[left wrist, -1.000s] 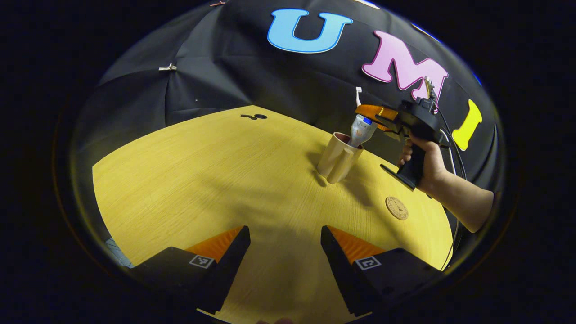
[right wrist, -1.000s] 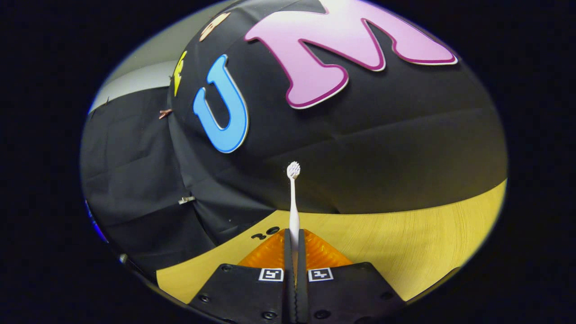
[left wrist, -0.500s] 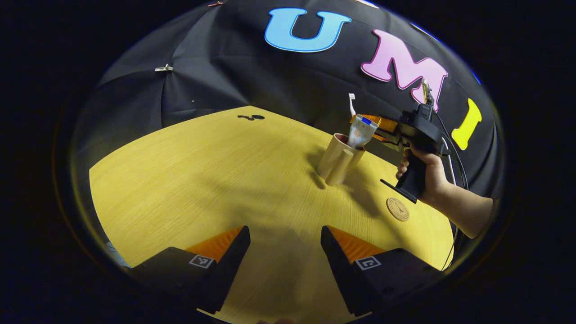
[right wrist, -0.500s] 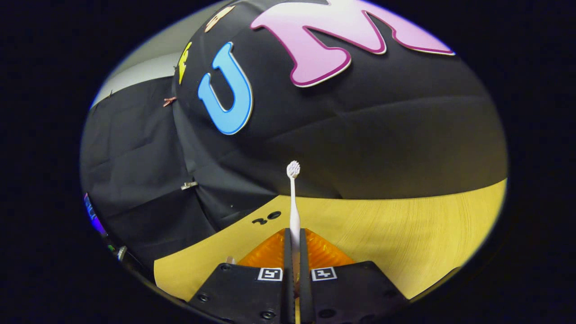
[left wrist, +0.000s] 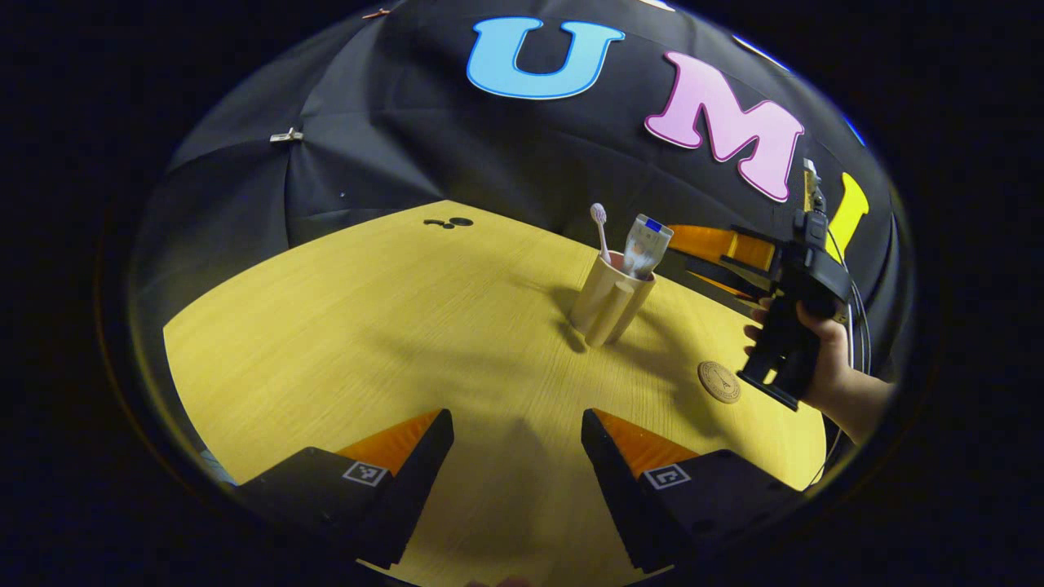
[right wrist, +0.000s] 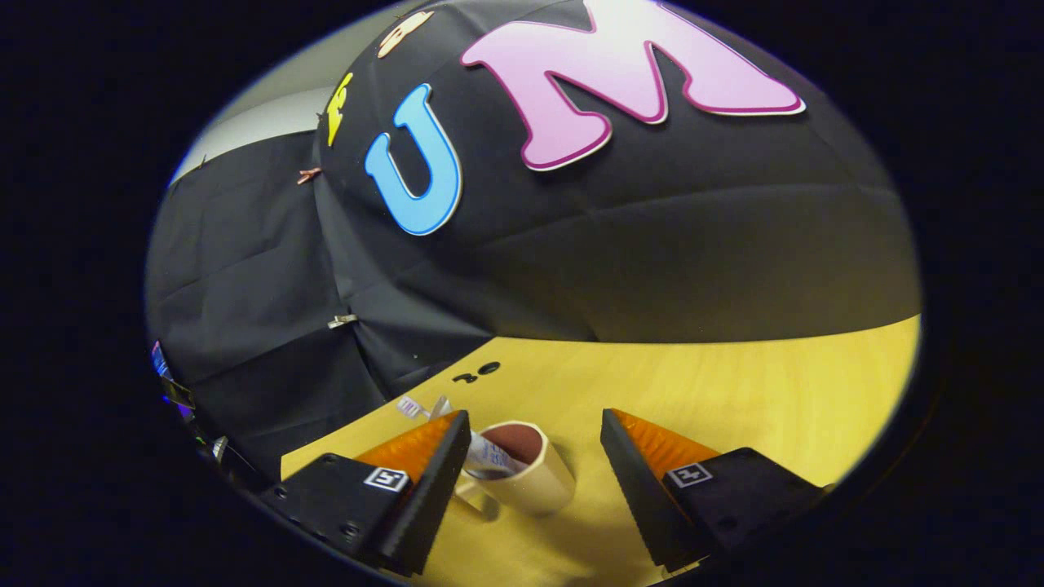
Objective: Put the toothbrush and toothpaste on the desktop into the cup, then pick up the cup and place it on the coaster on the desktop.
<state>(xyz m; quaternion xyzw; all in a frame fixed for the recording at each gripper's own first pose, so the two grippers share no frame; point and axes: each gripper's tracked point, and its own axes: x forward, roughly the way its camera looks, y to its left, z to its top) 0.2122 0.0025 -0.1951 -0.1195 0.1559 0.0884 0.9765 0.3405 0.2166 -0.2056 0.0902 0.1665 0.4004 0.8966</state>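
Between the right tongs (right wrist: 534, 456), spread apart, cup (right wrist: 526, 469) holding toothbrush (left wrist: 601, 232) and toothpaste (left wrist: 644, 244), left tongs (left wrist: 514, 456) apart.

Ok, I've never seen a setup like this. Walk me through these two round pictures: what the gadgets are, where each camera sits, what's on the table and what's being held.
There is no robot here. A person holds a hand-held two-finger gripper in each hand, and a fisheye camera rides on each one, looking forward along its fingers.

The left gripper view looks across a wooden table. The left gripper sits at the bottom, jaws open, holding nothing. Farther off stands a cup with a toothbrush and a toothpaste tube standing in it. A round coaster lies beside the cup, apart from it. A hand holds the right gripper near the cup.

The right gripper view looks down from the right gripper, jaws open, onto the cup from above.
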